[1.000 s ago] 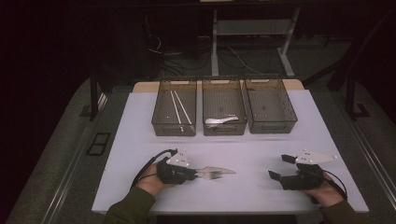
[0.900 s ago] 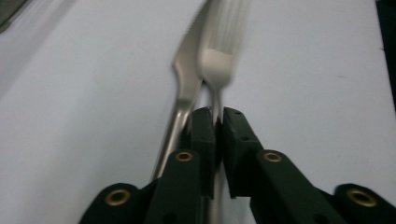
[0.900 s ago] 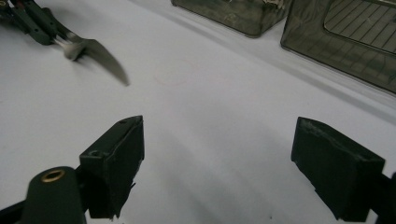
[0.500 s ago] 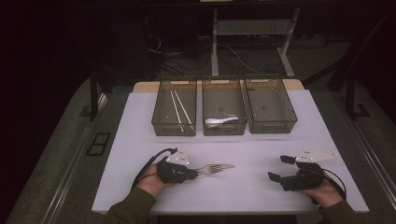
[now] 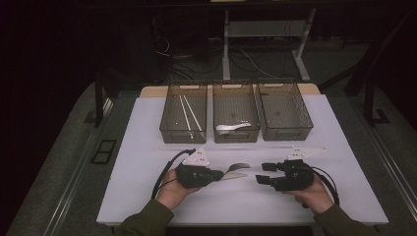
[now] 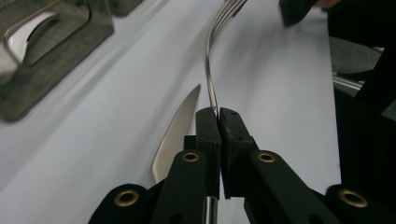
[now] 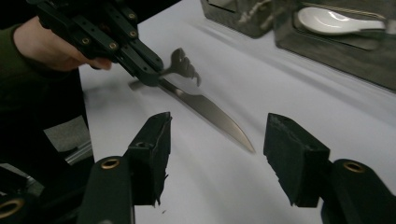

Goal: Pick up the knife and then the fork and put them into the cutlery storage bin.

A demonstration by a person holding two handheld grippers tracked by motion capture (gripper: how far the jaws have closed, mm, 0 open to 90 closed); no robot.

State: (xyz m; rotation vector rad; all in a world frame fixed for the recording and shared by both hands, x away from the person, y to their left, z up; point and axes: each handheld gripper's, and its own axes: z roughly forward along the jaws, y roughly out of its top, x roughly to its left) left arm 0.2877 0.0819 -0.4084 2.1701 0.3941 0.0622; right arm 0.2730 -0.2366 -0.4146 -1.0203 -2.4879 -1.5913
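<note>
Fork [image 6: 211,70] clamped by its handle in the left gripper [image 6: 218,116], lifted just off the white table [image 5: 147,157], tines pointing toward the right gripper [image 7: 215,140]. Knife [image 7: 210,112] flat on the table under the fork. Right jaws apart, just been closing, nothing between them.

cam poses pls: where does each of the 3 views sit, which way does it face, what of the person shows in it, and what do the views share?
High view: above the person's side, looking forward and down at the table and three bins; both forearms, left gripper, right gripper.
Left gripper view: on the left gripper, looking along its fingers shut on the fork.
Right gripper view: on the right gripper, fingers apart, facing the knife, left hand.
Shared: fork, knife, spoon.
</note>
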